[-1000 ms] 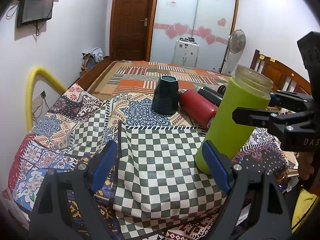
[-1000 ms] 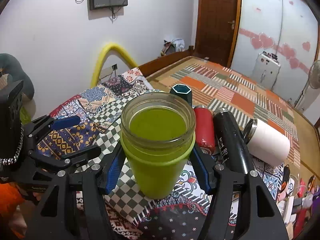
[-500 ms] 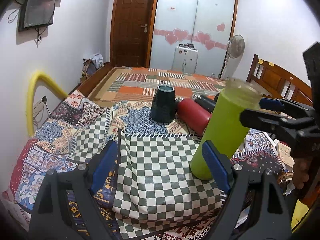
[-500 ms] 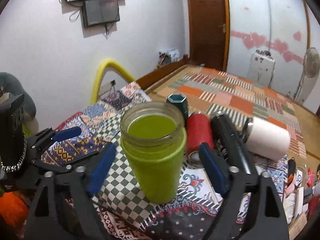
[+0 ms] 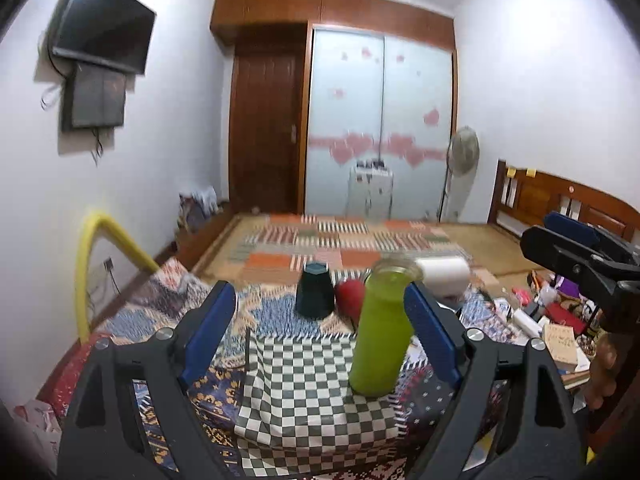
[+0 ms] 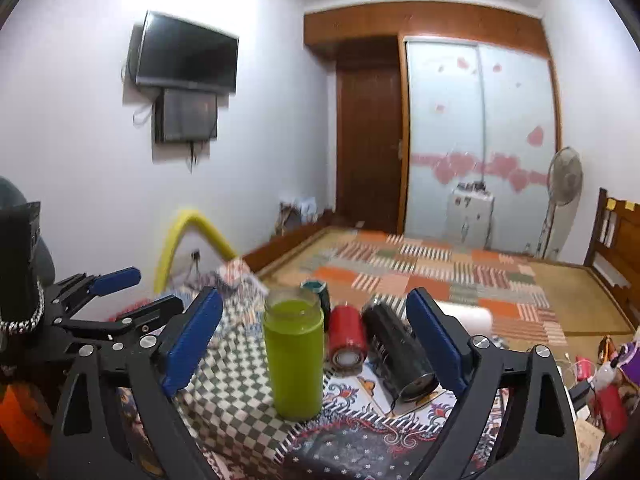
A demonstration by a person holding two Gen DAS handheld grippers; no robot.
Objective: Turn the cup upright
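Green cup (image 6: pixel 295 356) stands upright on the checkered cloth (image 5: pixel 304 392); my right gripper (image 6: pixel 314 336) and left gripper (image 5: pixel 320 328) gape wide (both holding nothing).

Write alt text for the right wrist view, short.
A tall lime-green open-topped cup stands upright on a patchwork cloth, between the wide-open blue-padded fingers of the right hand-held gripper, untouched. Behind it lie a red bottle and a black bottle on their sides; the left hand-held gripper sits at the left edge.
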